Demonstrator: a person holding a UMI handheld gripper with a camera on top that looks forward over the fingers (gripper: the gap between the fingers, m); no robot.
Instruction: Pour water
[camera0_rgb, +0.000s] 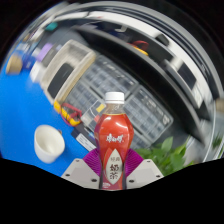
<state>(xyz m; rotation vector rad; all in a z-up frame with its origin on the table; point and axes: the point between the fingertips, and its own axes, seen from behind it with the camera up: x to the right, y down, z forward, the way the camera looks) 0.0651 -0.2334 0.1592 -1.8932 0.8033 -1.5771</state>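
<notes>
The bottle (113, 140) hides its base behind the gripper (112, 170), and only the 2 fingertips (83, 170) show, the rest cut off below. Label print is too small to read. Far things beyond the table (20, 110) blur together.

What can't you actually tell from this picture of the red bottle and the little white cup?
- Bottle: its base, in the gripper view, is hidden behind the fingers and their pads.
- Whether the fingers press the bottle or merely flank it: contact is not visible.
- White cup: its contents are too small to see.
- Bottle label text: too small to read.
- Keyboard and desk clutter beyond: blurred and distorted by the wide lens.
</notes>
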